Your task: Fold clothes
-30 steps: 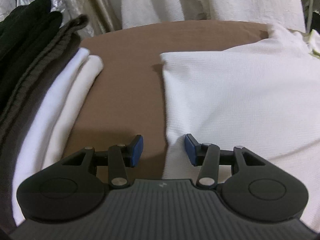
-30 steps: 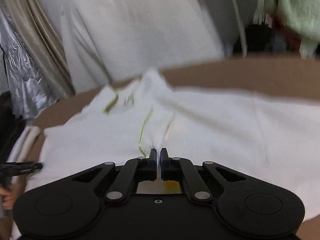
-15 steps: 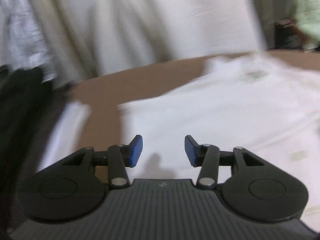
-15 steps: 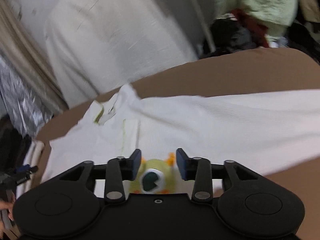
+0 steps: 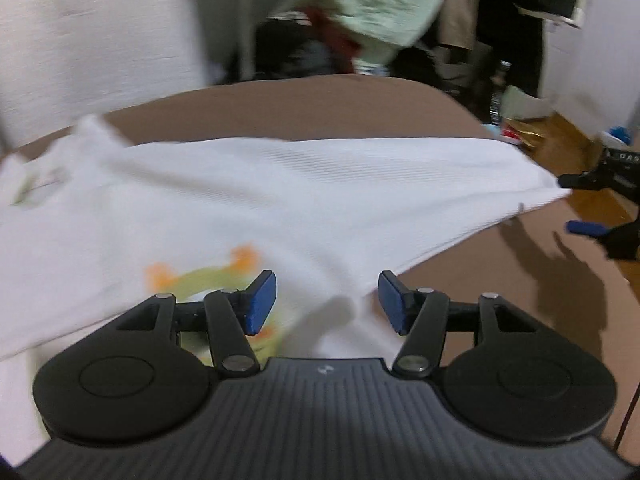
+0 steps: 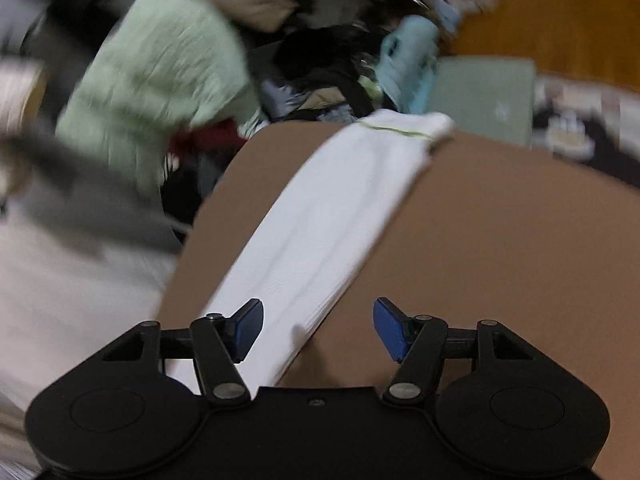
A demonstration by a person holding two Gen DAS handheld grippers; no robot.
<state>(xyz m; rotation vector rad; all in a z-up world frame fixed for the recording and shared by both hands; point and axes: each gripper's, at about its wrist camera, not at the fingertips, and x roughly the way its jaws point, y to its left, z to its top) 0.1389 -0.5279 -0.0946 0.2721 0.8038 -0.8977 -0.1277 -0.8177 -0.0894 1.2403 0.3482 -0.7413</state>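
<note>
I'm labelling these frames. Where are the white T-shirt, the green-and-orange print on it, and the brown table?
white T-shirt (image 5: pixel 320 200): left wrist view, plain middle of the cloth.
green-and-orange print (image 5: pixel 208 276): left wrist view, green arc under the orange spots.
brown table (image 6: pixel 500 240): right wrist view, bare top beside the shirt.

The left hand-held gripper (image 5: pixel 327 300), jaws opening and pressing nothing, hovers over a white garment (image 5: pixel 300 200) spread on the brown bench (image 5: pixel 312 112); an orange-green print (image 5: pixel 208 276) lies beside its left pad.
</note>
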